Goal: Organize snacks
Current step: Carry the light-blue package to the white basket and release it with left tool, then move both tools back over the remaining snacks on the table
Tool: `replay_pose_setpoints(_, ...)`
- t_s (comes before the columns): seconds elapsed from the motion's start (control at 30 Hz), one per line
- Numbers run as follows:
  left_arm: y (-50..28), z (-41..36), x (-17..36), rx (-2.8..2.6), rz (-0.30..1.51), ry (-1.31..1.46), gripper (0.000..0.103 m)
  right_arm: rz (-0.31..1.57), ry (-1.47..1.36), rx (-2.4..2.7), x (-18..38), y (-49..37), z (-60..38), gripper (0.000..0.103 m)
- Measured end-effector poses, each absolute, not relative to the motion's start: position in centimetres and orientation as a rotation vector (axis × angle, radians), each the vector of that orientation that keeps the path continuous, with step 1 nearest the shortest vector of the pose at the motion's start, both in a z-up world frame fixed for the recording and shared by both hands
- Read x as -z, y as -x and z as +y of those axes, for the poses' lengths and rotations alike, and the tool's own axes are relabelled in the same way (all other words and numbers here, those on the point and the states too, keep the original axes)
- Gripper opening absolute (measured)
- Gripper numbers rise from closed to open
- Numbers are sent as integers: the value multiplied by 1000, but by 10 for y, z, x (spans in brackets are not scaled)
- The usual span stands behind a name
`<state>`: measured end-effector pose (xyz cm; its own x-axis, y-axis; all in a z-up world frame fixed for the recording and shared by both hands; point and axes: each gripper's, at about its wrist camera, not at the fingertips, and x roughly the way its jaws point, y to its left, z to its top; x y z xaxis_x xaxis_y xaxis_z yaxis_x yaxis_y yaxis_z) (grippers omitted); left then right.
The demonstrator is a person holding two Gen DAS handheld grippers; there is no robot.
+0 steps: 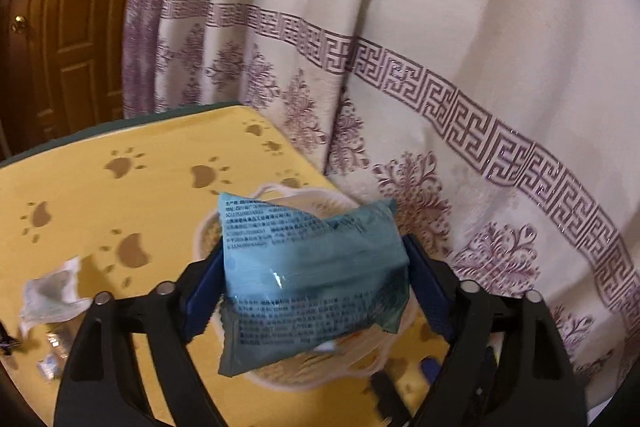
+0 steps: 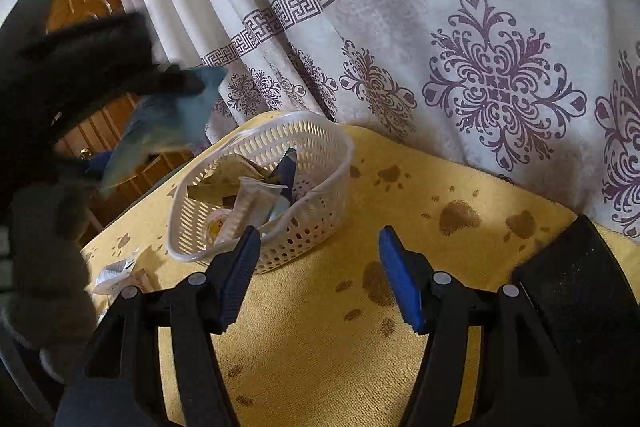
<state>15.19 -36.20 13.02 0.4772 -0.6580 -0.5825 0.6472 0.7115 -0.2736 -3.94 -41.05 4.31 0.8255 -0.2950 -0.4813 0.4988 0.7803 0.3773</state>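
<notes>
The left gripper [image 1: 316, 279] carried a blue snack packet [image 1: 312, 279] between its jaws, above the white perforated basket [image 2: 320, 147]. The packet spanned the whole gap and reached both blue pads [image 1: 426, 291]; whether they pressed on it could not be told. The basket stood near the table's far edge, beside the patterned curtain [image 2: 460, 67], on a yellow paw-print cloth [image 2: 320, 327], and already contained several wrappers. The right gripper [image 2: 320, 275] hovered over the cloth just in front of the basket, jaws parted with nothing between them. Loose wrappers [image 1: 52, 291] lay on the cloth towards its left edge.
</notes>
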Motion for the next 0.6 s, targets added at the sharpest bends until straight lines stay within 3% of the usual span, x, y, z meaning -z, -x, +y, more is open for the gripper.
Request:
replay_pose_setpoints(0.1, -156, -365, -128, 796, 713, 14, 91, 415, -523, 442, -42, 40, -411, 64)
replay_pose_setpoints(0.6, -157, -330, -117, 678, 698, -22, 91, 401, -524, 454, -42, 44, -412, 64)
